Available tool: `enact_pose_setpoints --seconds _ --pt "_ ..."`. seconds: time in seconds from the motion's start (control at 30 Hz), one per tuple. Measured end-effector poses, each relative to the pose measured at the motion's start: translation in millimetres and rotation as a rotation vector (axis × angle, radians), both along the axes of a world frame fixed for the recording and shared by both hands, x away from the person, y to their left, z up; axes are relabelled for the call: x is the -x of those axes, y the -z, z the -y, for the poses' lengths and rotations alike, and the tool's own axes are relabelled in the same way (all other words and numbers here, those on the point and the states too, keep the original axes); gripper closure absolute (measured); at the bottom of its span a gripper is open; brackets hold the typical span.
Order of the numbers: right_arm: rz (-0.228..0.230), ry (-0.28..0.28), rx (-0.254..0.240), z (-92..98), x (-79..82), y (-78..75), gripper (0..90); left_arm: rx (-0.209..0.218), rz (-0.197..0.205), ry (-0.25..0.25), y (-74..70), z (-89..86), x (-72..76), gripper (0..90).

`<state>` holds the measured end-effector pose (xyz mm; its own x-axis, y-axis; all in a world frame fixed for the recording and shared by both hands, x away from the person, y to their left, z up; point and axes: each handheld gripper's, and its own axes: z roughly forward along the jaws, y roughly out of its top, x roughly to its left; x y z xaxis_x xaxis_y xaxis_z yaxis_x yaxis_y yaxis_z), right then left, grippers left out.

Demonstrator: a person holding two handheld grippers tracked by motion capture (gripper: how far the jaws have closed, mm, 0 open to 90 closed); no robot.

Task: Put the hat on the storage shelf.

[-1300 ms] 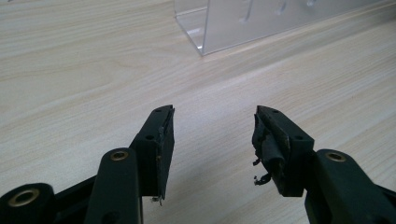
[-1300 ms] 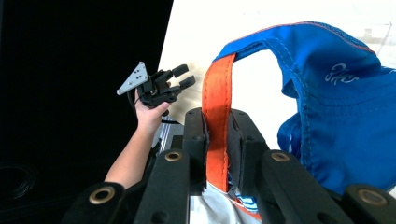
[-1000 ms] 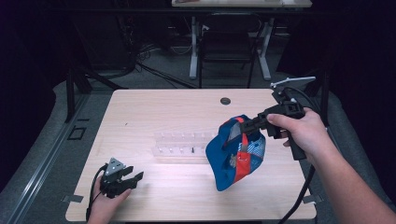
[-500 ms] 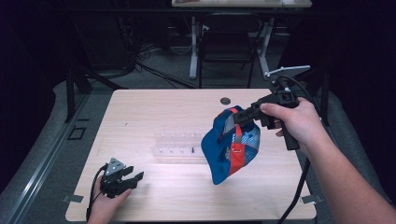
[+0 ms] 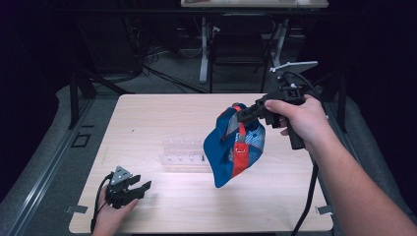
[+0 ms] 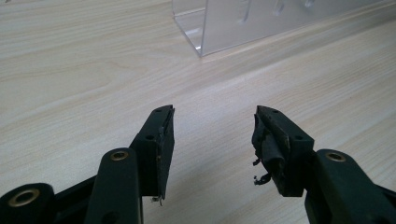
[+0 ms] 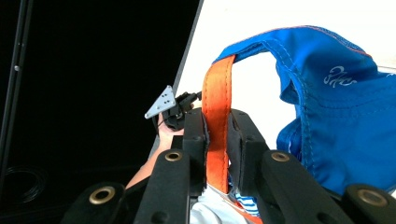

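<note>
Here, your left gripper (image 5: 129, 188): resting on the table (image 5: 162, 118), jaws apart, empty.
Clear rack (image 5: 184, 153): mid-table.
Your right gripper (image 5: 246, 115): clamped on the orange strap (image 7: 215, 121).
Cap (image 5: 231, 145): blue, orange-trimmed, hanging above the table beside the rack.

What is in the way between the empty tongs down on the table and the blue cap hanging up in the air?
The clear plastic rack lies partly between the open left tongs and the blue fabric cap with an orange strap. The cap hangs off the wooden table, its strap pinched by the right tongs.
</note>
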<state>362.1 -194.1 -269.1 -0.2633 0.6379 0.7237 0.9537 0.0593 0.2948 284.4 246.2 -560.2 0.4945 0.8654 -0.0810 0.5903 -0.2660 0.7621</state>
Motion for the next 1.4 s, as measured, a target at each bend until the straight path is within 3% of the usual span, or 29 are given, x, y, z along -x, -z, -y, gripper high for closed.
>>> enact_pose_setpoints --seconds 0.17,0.47,0.83,0.97,1.07,1.27,1.4 --pt "0.008 0.012 -0.007 -2.6 -5.4 -1.9 78.4 -0.001 -0.003 0.010 -0.8 1.0 0.3 49.2" --pt "0.021 0.035 -0.021 -5.5 -14.5 -5.2 78.5 0.000 0.027 0.028 -2.5 9.2 2.5 50.7" --pt "0.033 0.063 -0.046 -22.0 -30.6 -0.5 78.5 0.002 0.052 0.061 -5.7 19.9 3.9 50.3" --pt "0.029 0.063 -0.048 -30.5 -35.7 3.3 78.5 0.011 0.047 0.069 -7.8 20.9 4.3 50.1" --pt "0.029 0.066 -0.050 -34.2 -38.0 5.9 78.5 0.045 0.056 0.084 -9.5 23.1 4.4 50.3" --pt "0.033 0.072 -0.050 -43.5 -43.6 9.1 78.5 0.029 0.107 0.121 -24.9 39.0 5.2 50.3" --pt "0.034 0.085 -0.052 -46.8 -48.5 12.0 78.5 0.021 0.152 0.176 -36.2 60.2 5.4 50.2"
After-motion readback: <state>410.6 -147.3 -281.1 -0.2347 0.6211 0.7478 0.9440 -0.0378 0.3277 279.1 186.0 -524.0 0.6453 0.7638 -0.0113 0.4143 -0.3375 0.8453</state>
